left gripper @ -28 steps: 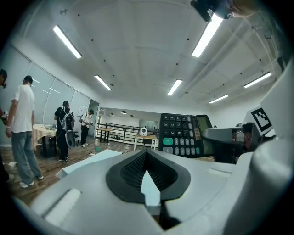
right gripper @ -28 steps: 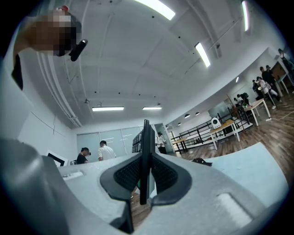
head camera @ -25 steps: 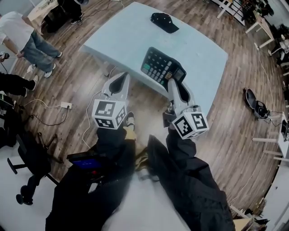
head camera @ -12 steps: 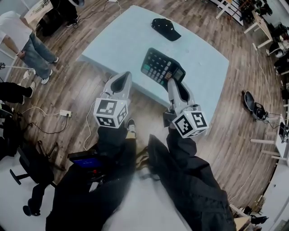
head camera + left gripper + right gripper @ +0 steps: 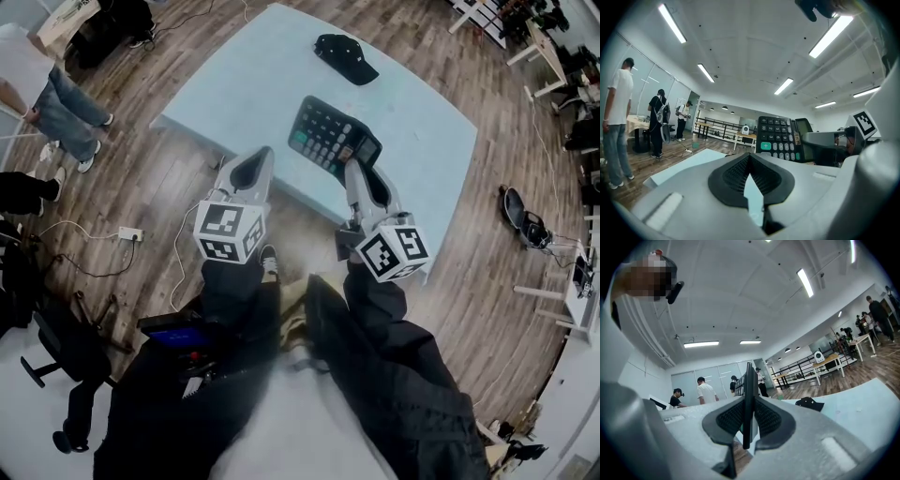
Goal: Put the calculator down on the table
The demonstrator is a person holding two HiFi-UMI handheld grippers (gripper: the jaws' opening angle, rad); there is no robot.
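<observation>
Calculator (image 5: 333, 136) sits clamped edge-on between the pads of the right tool (image 5: 359, 173). It is held upright over the near part of the pale blue tabletop (image 5: 253, 84), with its key face turned toward the left tool (image 5: 251, 167). Whether its lower edge touches the tabletop cannot be told. The left tool hangs just beside it at the tabletop's near edge, its 2 jaws closed tip to tip with nothing between them. A black cap (image 5: 342, 47) lies near the far edge, well apart from the calculator.
</observation>
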